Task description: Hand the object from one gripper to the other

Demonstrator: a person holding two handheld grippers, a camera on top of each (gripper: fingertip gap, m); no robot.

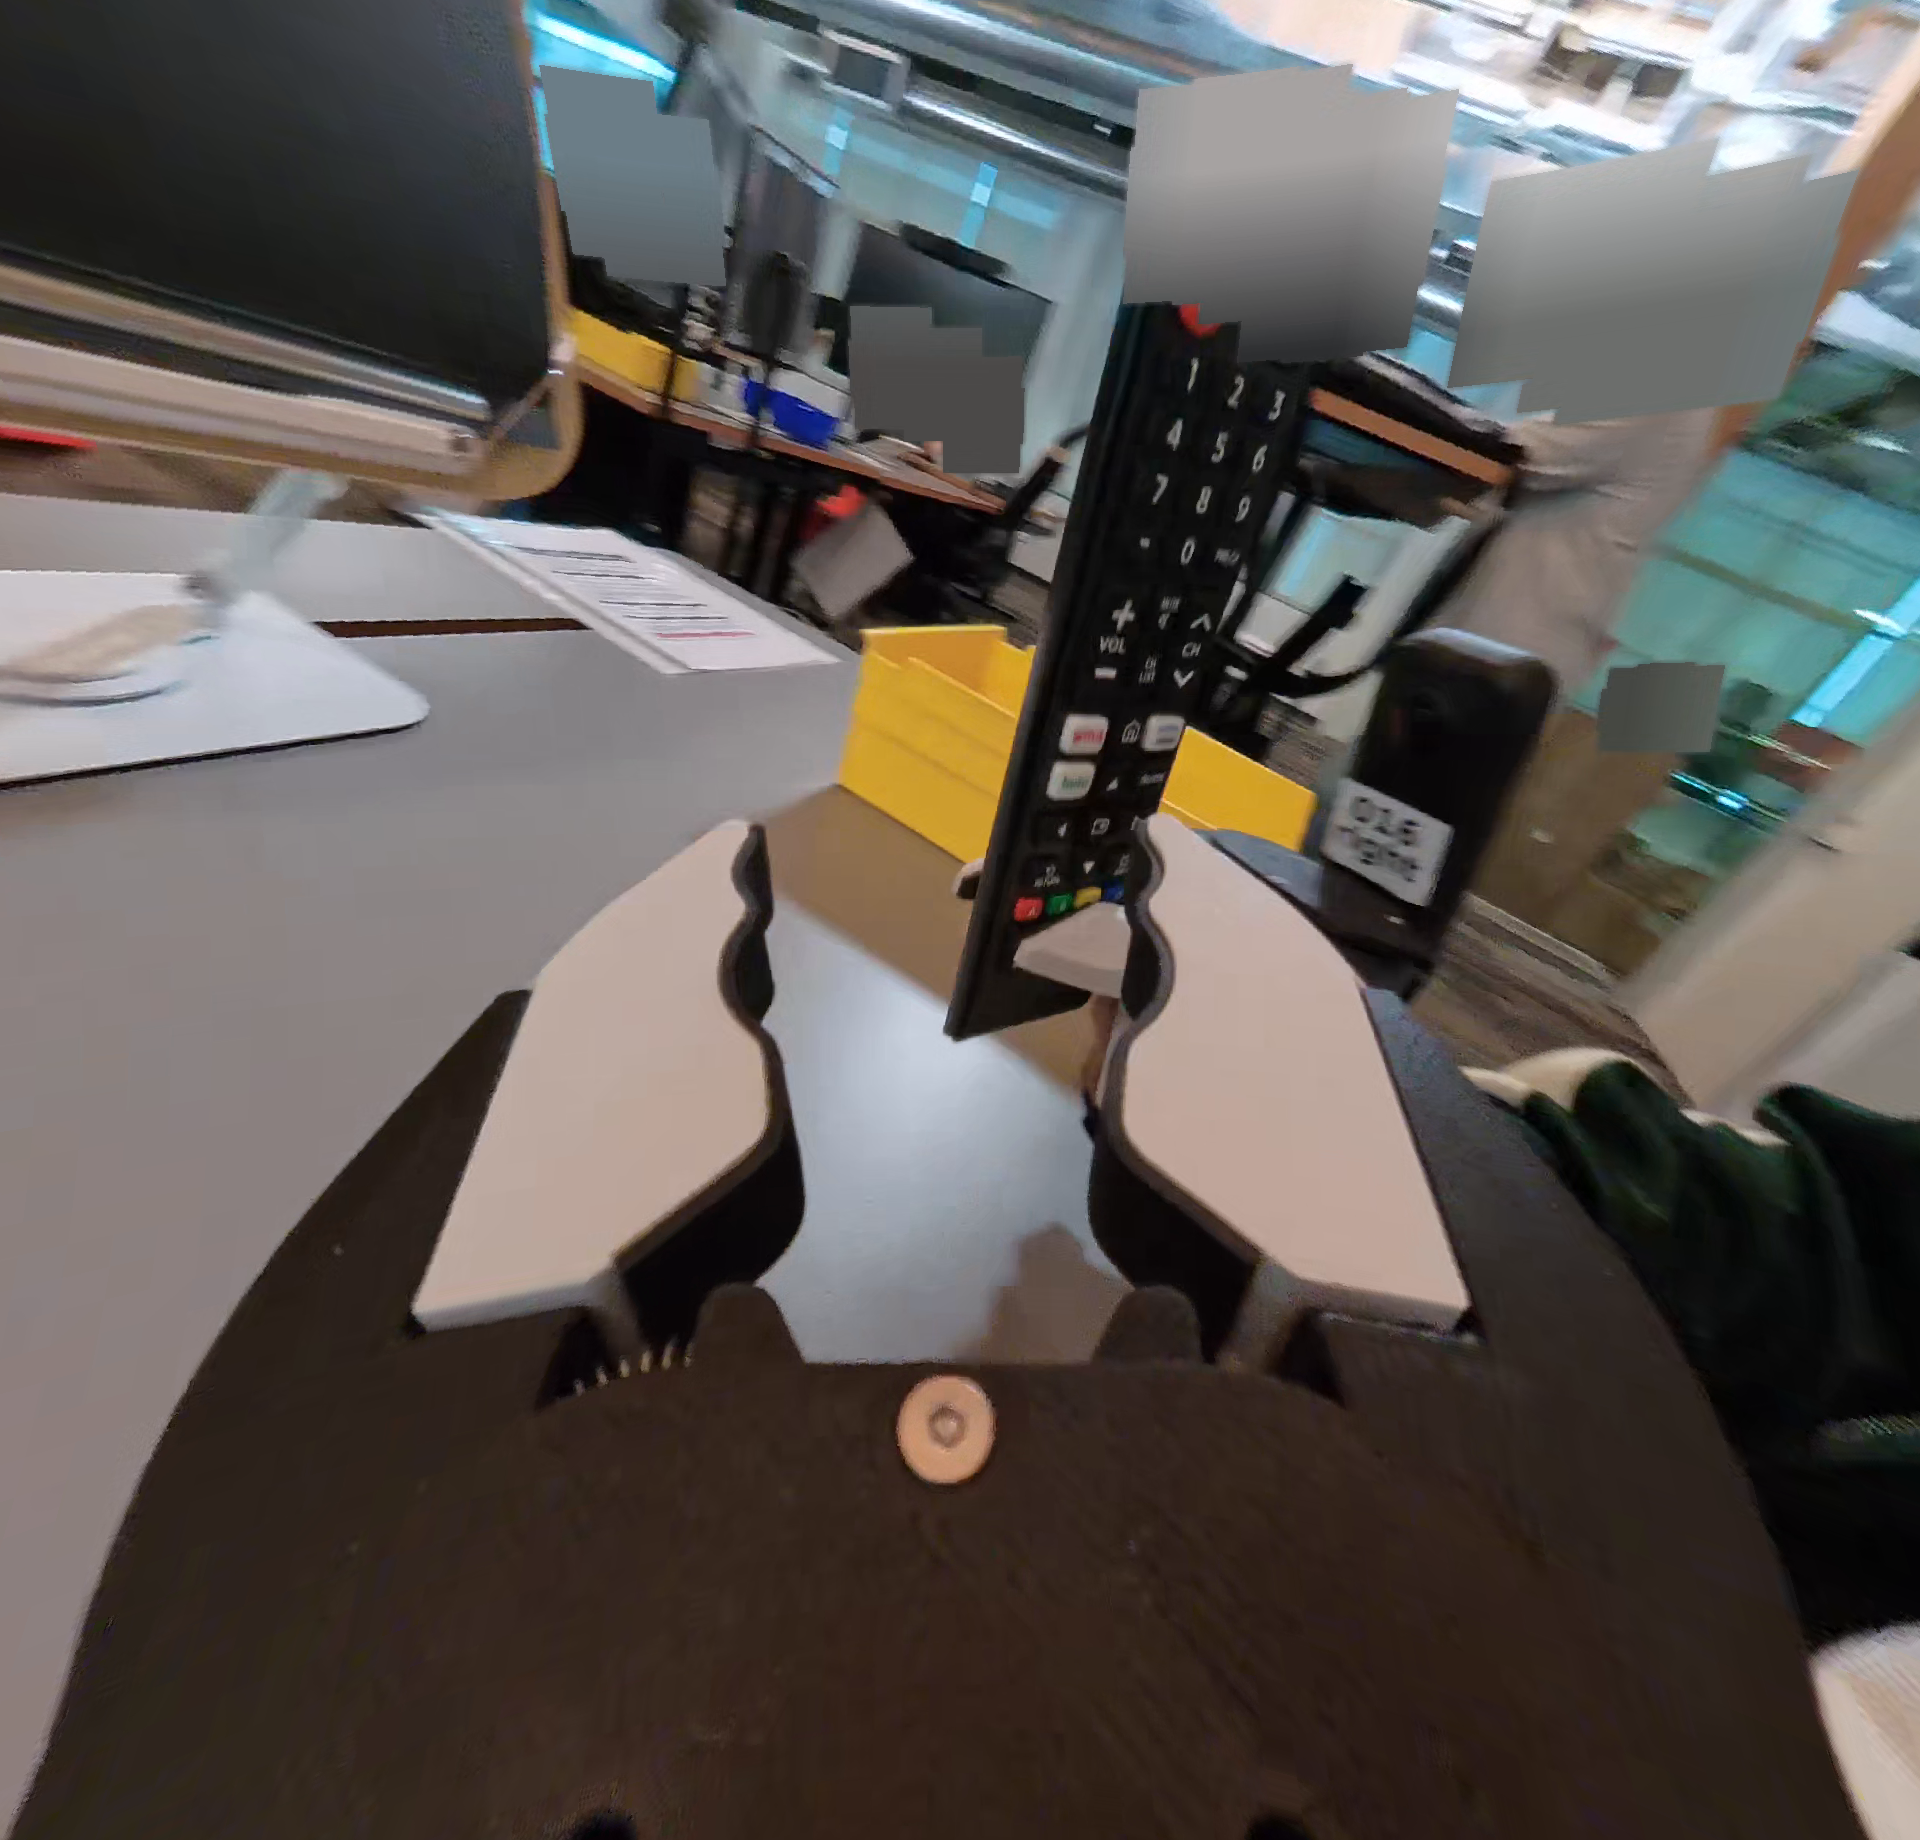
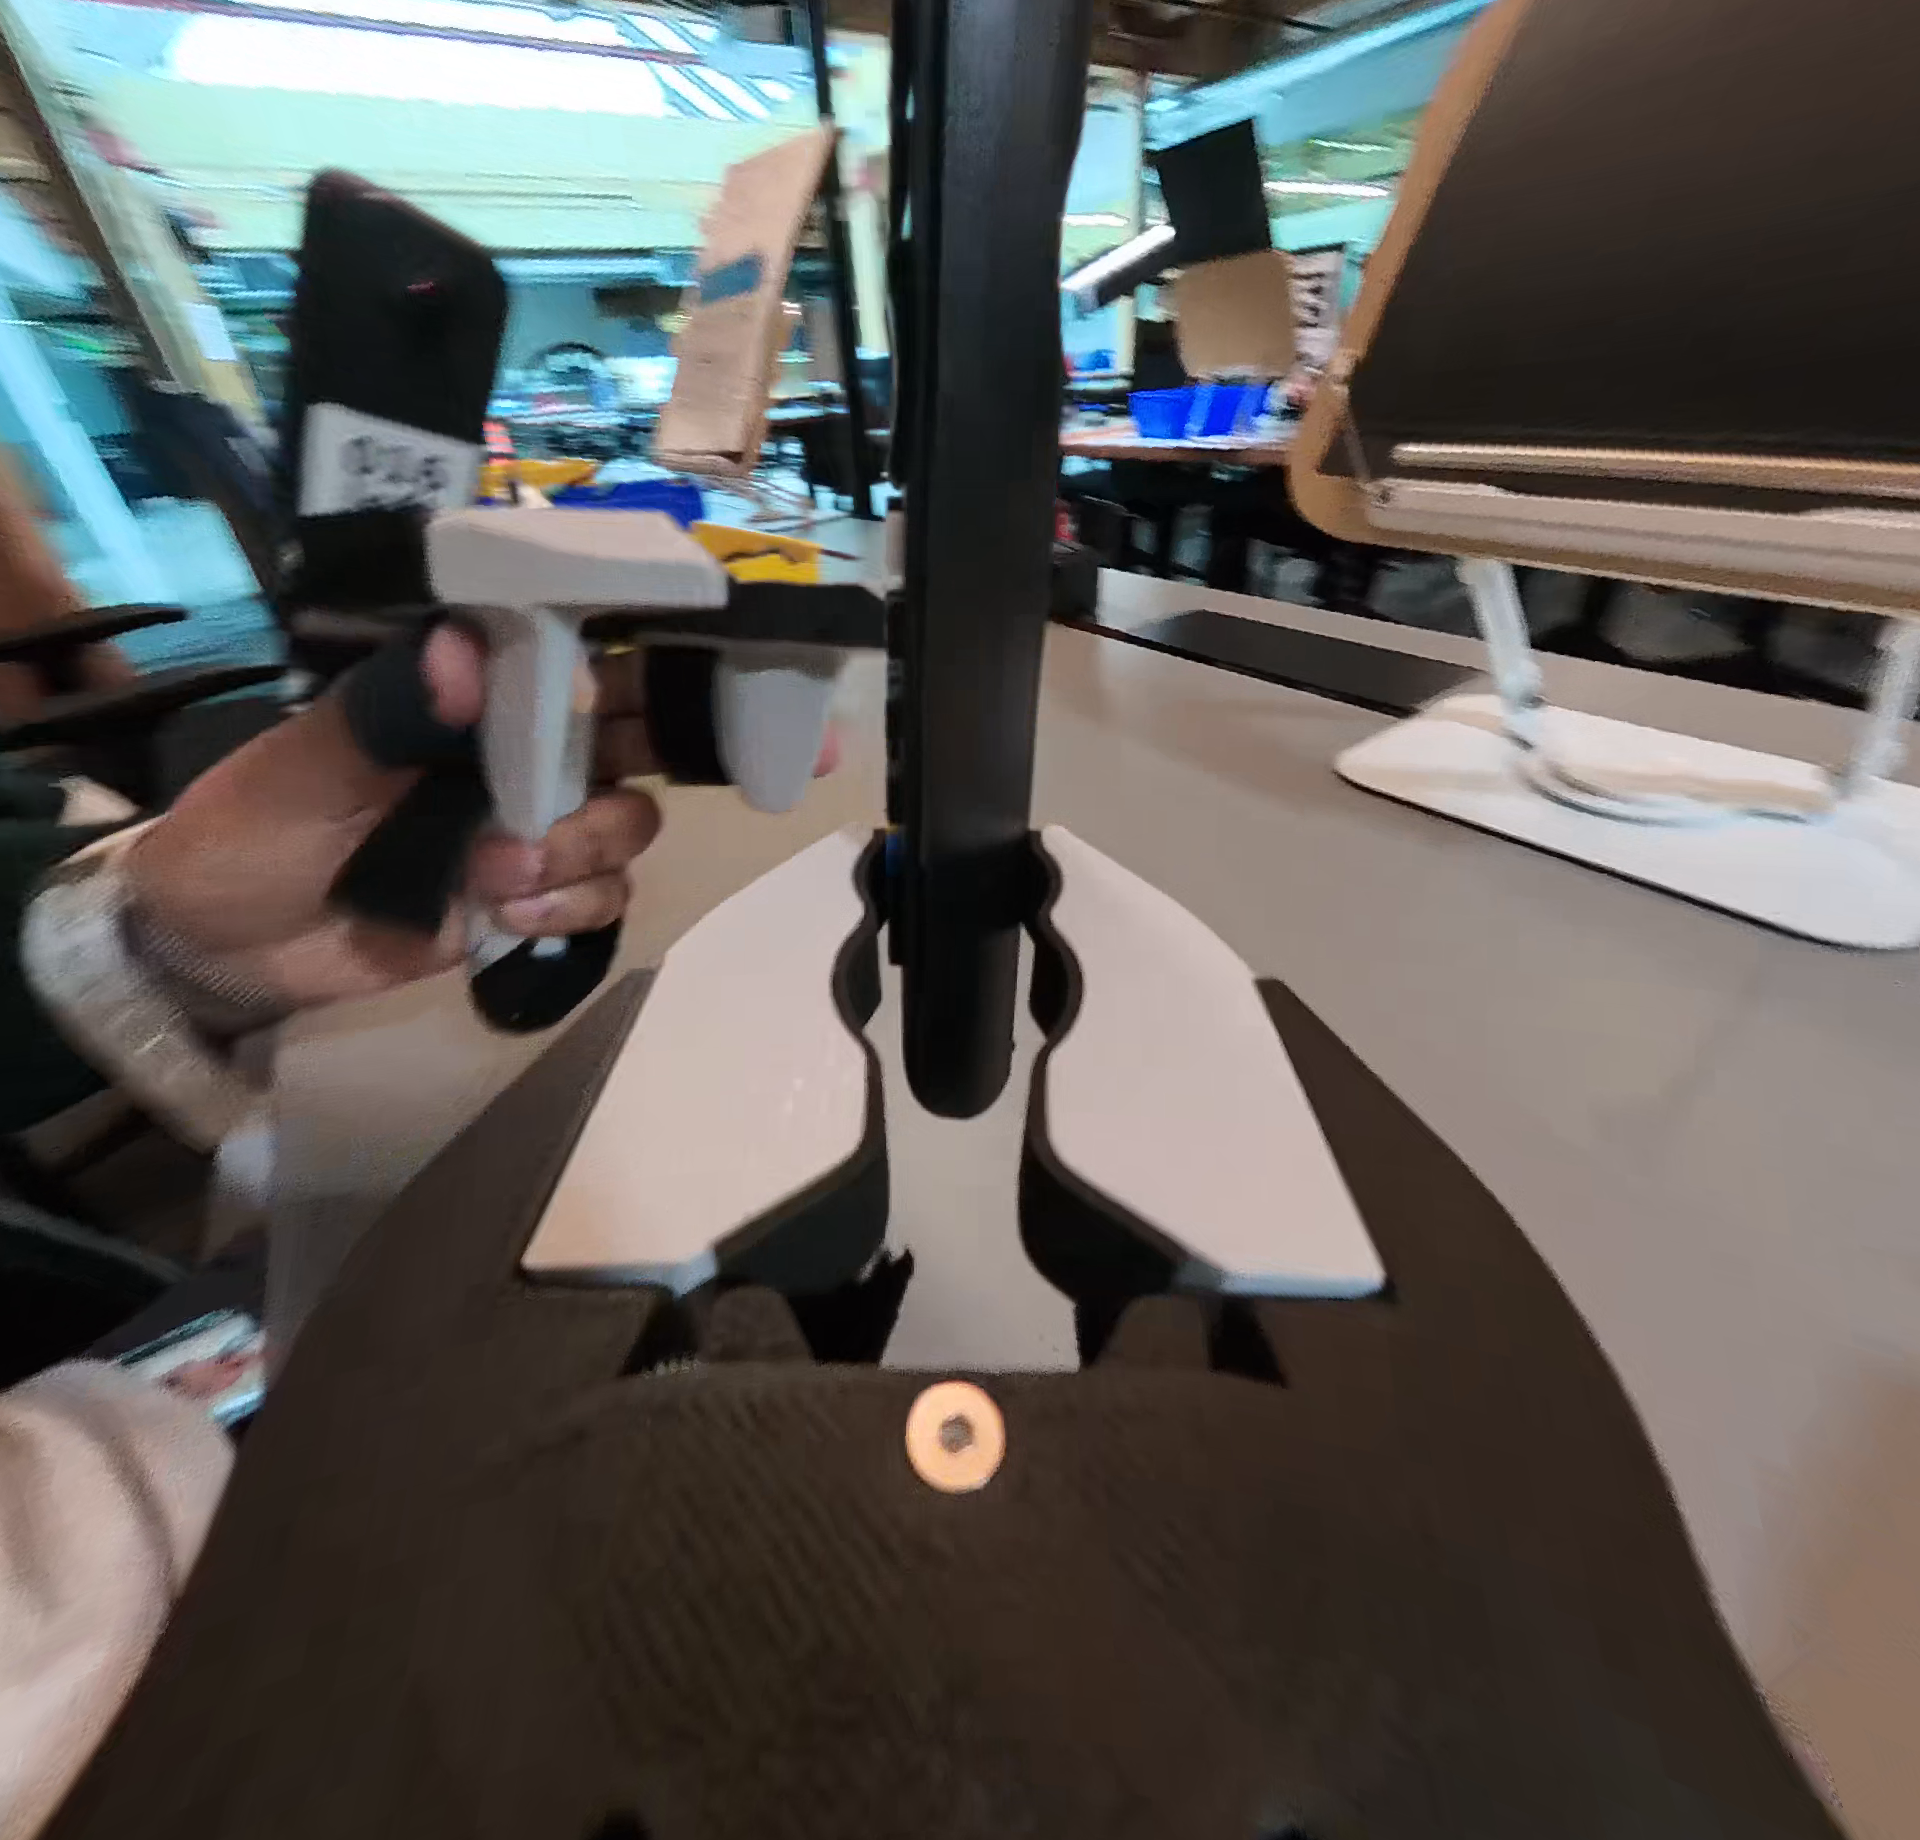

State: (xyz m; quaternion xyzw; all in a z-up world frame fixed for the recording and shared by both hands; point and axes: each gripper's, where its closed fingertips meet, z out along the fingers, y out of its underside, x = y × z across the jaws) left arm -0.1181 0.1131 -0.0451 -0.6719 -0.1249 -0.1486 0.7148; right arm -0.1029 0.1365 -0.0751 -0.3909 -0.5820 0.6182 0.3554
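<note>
Fingers of the right gripper [image 2: 951, 907] sit at the centre of the right wrist view, their white pads pressed against both sides of a black remote control [image 2: 977, 502] that stands upright and runs out of the top of the frame; only its plain back and one edge show there, with its rounded lower end hanging between the pads. To the left in that view the left gripper [image 2: 831, 627] reaches sideways toward the remote, a person's hand [image 2: 343, 834] wrapped round its white handle, a black camera block rising above it; its tip lies close beside the remote, and whether it touches cannot be told through the blur. In the left wrist view the left gripper [image 1: 951, 855] fills the lower half of the frame with its jaws spread wide and nothing between them. The remote control [image 1: 1143, 647] stands right of centre, button side facing the camera, tilted slightly, its lower end just beside the right-hand pad, with a white fingertip of the right gripper [image 1: 1070, 954] clamped across its bottom. Behind the remote, a yellow bin [image 1: 935, 720] rests on the grey table [image 1: 312, 959]. In the upper left of the frame a dark monitor [image 1: 260, 128] stands on a white base, and the same monitor [image 2: 1662, 232] fills the upper right of the right wrist view. A dark green sleeve [image 1: 1714, 1219] enters at the right edge.
</note>
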